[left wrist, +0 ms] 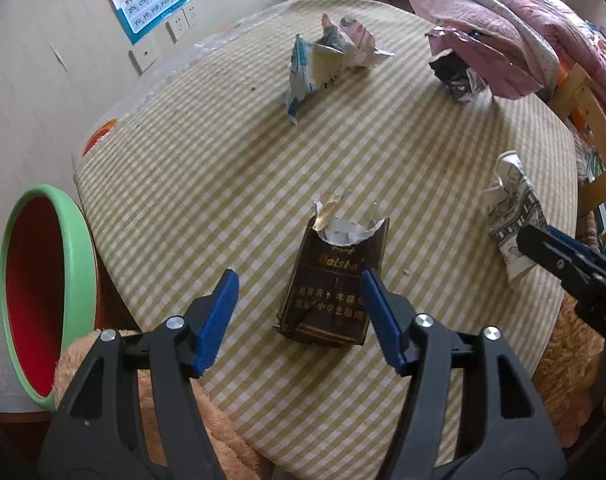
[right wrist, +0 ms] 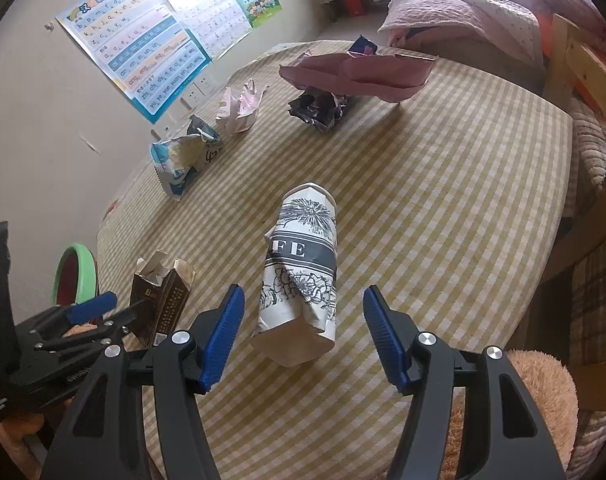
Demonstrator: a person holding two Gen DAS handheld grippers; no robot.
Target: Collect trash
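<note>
Now the left gripper holds its jaws apart around a torn brown cigarette pack standing near the surface's front edge. Beside it, the right gripper has its jaws apart either side of a crushed floral paper cup. Further crumpled wrappers lie toward the far edge.
</note>
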